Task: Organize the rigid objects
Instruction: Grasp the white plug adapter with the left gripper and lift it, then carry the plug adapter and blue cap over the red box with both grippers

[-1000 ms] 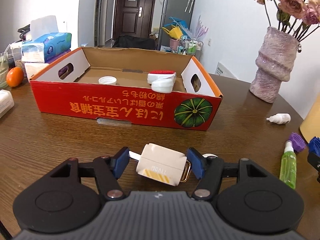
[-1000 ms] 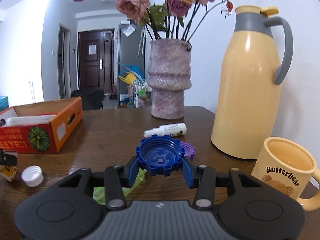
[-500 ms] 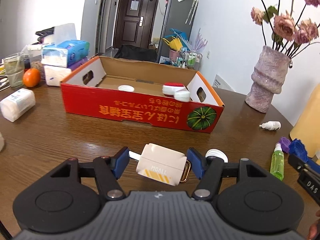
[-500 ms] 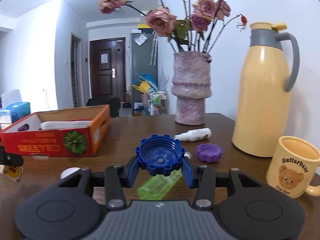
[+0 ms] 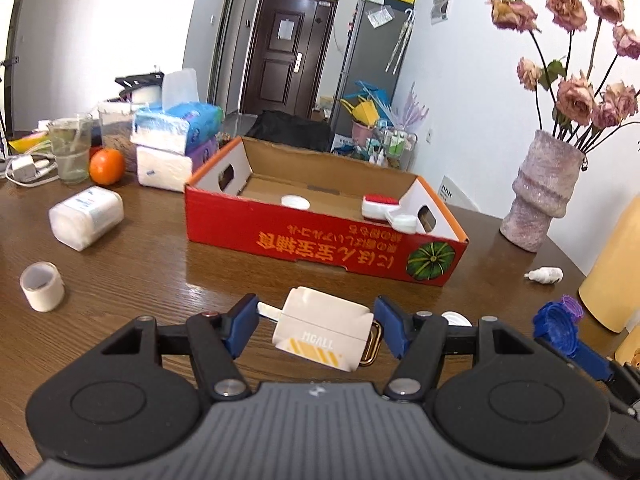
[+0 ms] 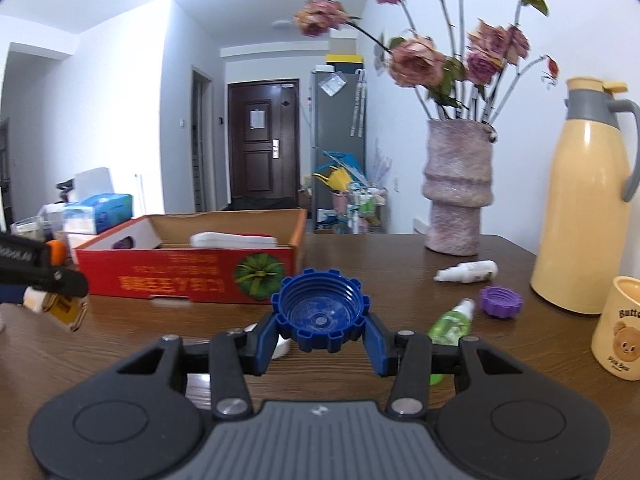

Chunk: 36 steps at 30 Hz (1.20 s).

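Both grippers' fingers drew back from the red box (image 5: 320, 240), pinching a white case (image 5: 324, 330) and blue cap (image 6: 320, 310).

"MCALL" on cream case (image 5: 324, 330); "Pick Bear" on mug (image 6: 618, 330).

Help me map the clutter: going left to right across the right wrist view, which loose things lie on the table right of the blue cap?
Green spray bottle → white dropper bottle → purple cap → yellow thermos → bear mug.
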### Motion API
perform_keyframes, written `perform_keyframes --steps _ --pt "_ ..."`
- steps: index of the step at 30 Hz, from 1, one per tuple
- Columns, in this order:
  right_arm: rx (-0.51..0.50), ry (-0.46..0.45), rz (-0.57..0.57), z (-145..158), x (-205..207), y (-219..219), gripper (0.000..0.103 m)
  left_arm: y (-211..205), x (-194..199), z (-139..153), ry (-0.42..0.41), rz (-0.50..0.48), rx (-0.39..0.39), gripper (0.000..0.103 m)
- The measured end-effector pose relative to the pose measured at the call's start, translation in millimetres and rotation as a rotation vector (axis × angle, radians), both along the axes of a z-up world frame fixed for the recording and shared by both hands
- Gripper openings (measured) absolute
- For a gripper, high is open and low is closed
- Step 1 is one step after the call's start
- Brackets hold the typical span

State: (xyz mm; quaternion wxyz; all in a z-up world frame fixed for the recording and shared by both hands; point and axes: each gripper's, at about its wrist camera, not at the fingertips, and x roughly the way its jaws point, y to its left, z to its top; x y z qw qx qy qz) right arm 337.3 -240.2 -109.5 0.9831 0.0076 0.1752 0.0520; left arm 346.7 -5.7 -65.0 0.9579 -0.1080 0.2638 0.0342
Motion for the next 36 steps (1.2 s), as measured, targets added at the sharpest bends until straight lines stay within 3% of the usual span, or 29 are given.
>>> perform_keyframes --steps 13,36 --pt "-0.005 -0.009 0.063 9.8 2.8 53.7 0.045 30.1 1.7 20.9 -0.047 0.030 -0.047 0.065" --pt "0.003 -0.069 0.101 41.4 49.9 112.2 0.045 64.9 50.4 38.6 -0.075 0.084 -0.023 0.065"
